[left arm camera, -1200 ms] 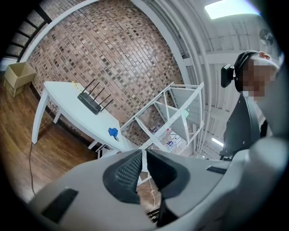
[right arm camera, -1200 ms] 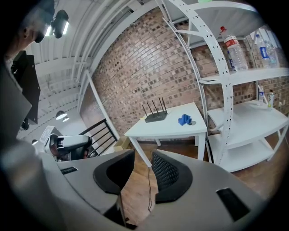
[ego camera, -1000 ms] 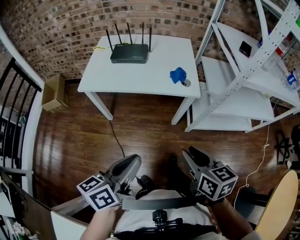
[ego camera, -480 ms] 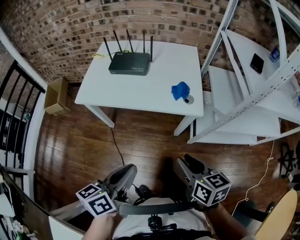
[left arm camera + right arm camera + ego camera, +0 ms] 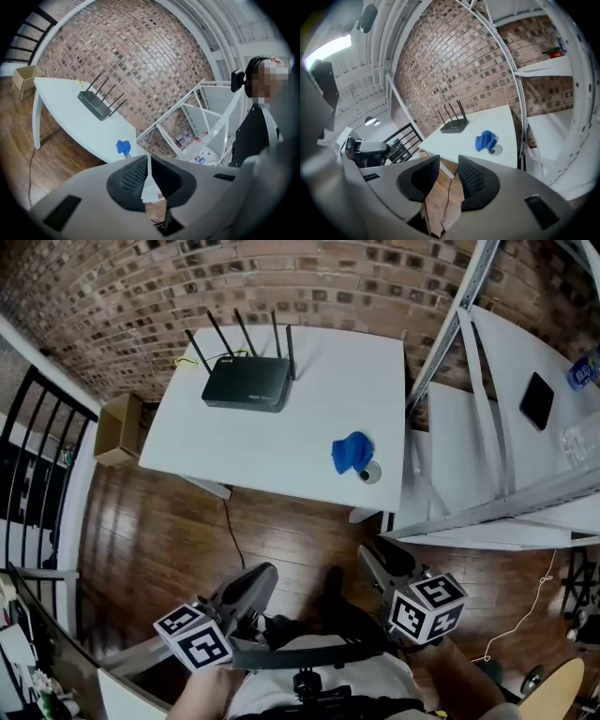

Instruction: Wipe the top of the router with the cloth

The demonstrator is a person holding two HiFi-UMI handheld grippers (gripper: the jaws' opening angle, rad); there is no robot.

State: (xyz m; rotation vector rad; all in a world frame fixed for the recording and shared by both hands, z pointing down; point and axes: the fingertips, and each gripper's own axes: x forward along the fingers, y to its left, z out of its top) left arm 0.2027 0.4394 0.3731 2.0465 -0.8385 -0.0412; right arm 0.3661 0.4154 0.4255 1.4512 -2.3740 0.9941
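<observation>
A black router [image 5: 246, 382] with several upright antennas stands at the back left of the white table [image 5: 281, 442]. A crumpled blue cloth [image 5: 352, 453] lies near the table's front right edge, beside a small round disc [image 5: 371, 472]. Both grippers hang low over the wooden floor, well short of the table. My left gripper [image 5: 258, 575] has its jaws together with nothing between them [image 5: 148, 158]. My right gripper [image 5: 380, 554] stands slightly open and empty [image 5: 448, 159]. The router [image 5: 454, 125] and the cloth [image 5: 486, 140] lie ahead of it; the left gripper view shows the router [image 5: 96, 105] and the cloth [image 5: 123, 146] too.
A white metal shelving unit [image 5: 487, 427] stands right of the table, with a black flat object [image 5: 537, 400] on one shelf. A cardboard box [image 5: 122, 427] sits on the floor at the table's left. A black railing [image 5: 37, 484] runs along the left. A cable [image 5: 230, 521] trails across the floor.
The table, router and cloth have come nearer and lower in the head view. Both grippers moved forward with the person and keep their places at the bottom.
</observation>
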